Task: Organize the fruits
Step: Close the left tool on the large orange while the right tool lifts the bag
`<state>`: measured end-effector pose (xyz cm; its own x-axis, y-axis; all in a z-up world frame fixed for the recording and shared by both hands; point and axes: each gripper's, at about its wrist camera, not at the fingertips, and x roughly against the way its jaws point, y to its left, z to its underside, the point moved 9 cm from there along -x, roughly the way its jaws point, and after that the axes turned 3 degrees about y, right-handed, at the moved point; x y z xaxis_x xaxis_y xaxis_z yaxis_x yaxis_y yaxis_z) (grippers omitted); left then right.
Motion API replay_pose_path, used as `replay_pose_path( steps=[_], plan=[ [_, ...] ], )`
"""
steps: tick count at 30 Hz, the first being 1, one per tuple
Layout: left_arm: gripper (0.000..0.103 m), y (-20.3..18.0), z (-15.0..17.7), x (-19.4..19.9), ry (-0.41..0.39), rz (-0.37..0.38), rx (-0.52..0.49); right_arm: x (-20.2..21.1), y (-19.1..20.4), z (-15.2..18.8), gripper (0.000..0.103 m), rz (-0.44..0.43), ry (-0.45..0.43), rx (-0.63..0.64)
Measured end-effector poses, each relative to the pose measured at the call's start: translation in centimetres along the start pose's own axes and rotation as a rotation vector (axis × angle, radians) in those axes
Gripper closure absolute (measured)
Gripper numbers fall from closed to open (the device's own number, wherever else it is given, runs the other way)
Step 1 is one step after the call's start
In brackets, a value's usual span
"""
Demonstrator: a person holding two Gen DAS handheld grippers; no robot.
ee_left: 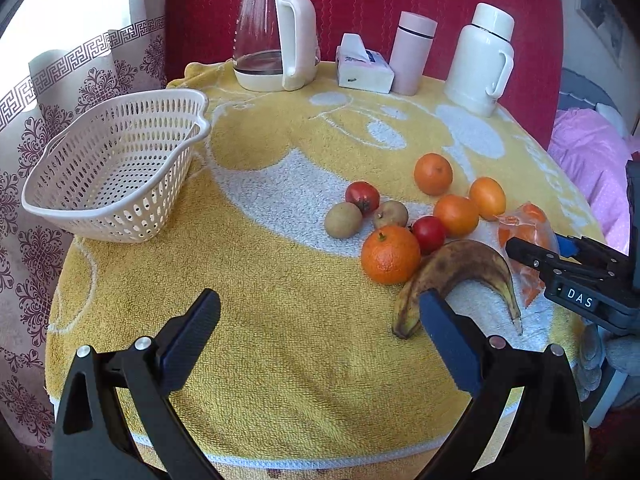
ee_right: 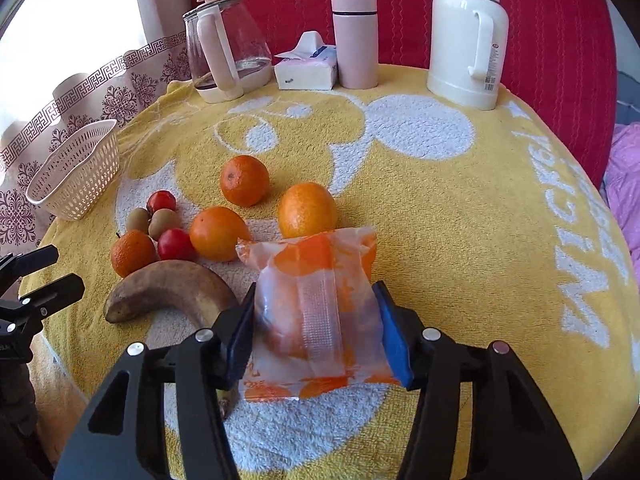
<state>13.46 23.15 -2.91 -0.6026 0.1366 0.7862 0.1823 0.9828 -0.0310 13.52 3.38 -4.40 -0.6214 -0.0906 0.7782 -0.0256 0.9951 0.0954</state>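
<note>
A bagged orange [ee_right: 316,312] in a clear orange-printed wrapper lies on the yellow towel, and my right gripper [ee_right: 314,292] is shut on its sides. In the left wrist view the same bagged orange [ee_left: 524,224] sits at the far right with the right gripper [ee_left: 536,248] around it. Left of it lie a brown-spotted banana [ee_left: 460,272], several loose oranges such as the nearest one [ee_left: 390,255], two red tomatoes [ee_left: 428,234] and two small brown fruits [ee_left: 343,220]. My left gripper [ee_left: 318,304] hangs open over bare towel in front of the banana, holding nothing. The white perforated basket [ee_left: 116,216] stands at the left with nothing in it.
Along the back edge stand a glass kettle [ee_left: 276,36], a tissue pack [ee_left: 362,66], a pink flask [ee_left: 412,54] and a white thermos [ee_left: 482,60]. A red backrest rises behind them. A patterned curtain [ee_left: 48,112] hangs at the left, and pink bedding [ee_left: 588,152] lies at the right.
</note>
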Motion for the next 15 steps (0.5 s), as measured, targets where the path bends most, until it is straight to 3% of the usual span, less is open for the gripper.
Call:
replay_pose_path(
  steps=[11, 13, 15],
  plan=[
    [0.003, -1.7, -1.1, -1.8, 0.031, 0.074, 0.027, 1.9, -1.8, 0.5, 0.049, -0.002, -0.048, -0.057],
    [0.015, -2.1, -1.5, -2.3, 0.04, 0.092, 0.043, 1.9, -1.9, 0.6, 0.049, -0.006, -0.053, -0.061],
    [0.019, -2.4, -1.7, -2.9, 0.057, 0.109, 0.061, 1.9, -1.8, 0.6, 0.049, -0.003, -0.056, -0.055]
  ],
)
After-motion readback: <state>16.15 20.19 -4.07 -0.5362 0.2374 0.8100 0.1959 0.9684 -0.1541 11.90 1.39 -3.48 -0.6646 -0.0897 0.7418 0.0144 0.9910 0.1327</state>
